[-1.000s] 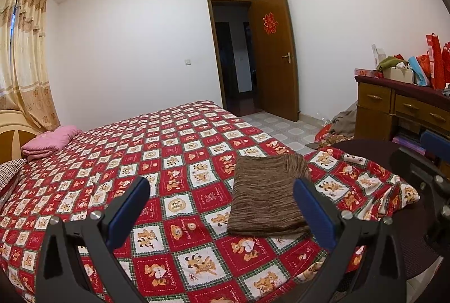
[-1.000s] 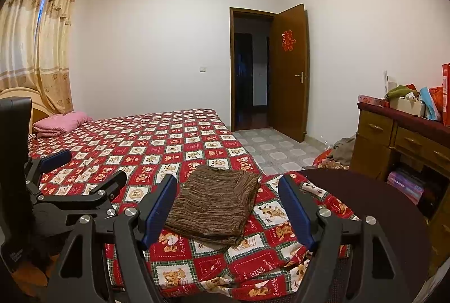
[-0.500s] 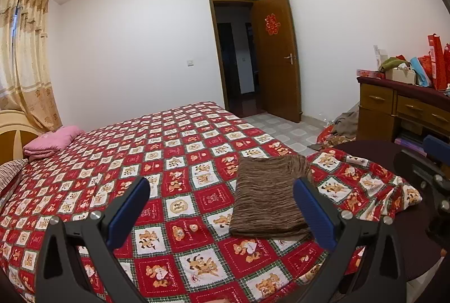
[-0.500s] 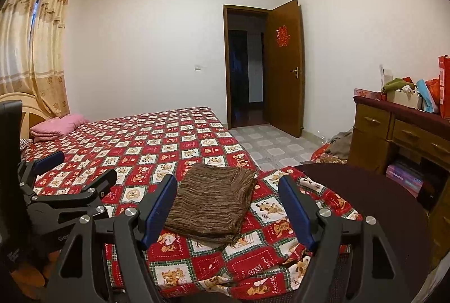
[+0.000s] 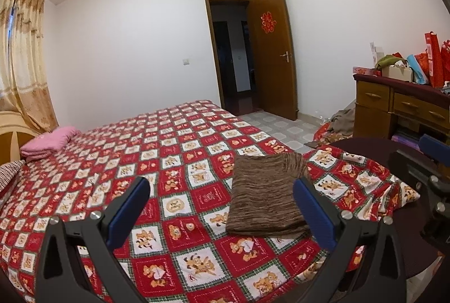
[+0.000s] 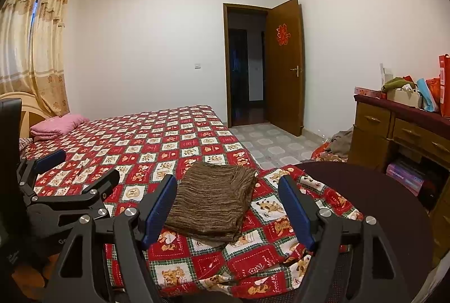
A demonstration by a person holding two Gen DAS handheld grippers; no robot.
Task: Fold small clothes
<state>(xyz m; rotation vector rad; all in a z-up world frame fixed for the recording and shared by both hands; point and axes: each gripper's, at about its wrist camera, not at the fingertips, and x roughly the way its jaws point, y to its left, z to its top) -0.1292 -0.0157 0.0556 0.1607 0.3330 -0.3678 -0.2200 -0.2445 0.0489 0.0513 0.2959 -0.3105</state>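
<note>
A brown striped garment (image 5: 267,196) (image 6: 213,199) lies folded into a neat rectangle near the corner of a bed with a red checked cover (image 5: 174,151) (image 6: 157,142). My left gripper (image 5: 222,199) hangs open above the bed, short of the garment, nothing between its blue pads. My right gripper (image 6: 227,196) is open too, held back from the garment, which shows between its fingers farther off. The left gripper's body (image 6: 64,190) appears at the left of the right wrist view, and the right gripper's blue finger (image 5: 434,145) at the right edge of the left wrist view.
A pink folded cloth (image 5: 50,140) lies at the head of the bed. A dark round table (image 6: 374,199) stands by the bed's corner. A wooden dresser (image 6: 399,134) with bags on top lines the right wall, clothes heaped on the floor (image 6: 337,145) beside it. The door (image 6: 284,67) stands ajar.
Both views drift very slightly; the garment stays folded in the same place and both grippers keep the same opening.
</note>
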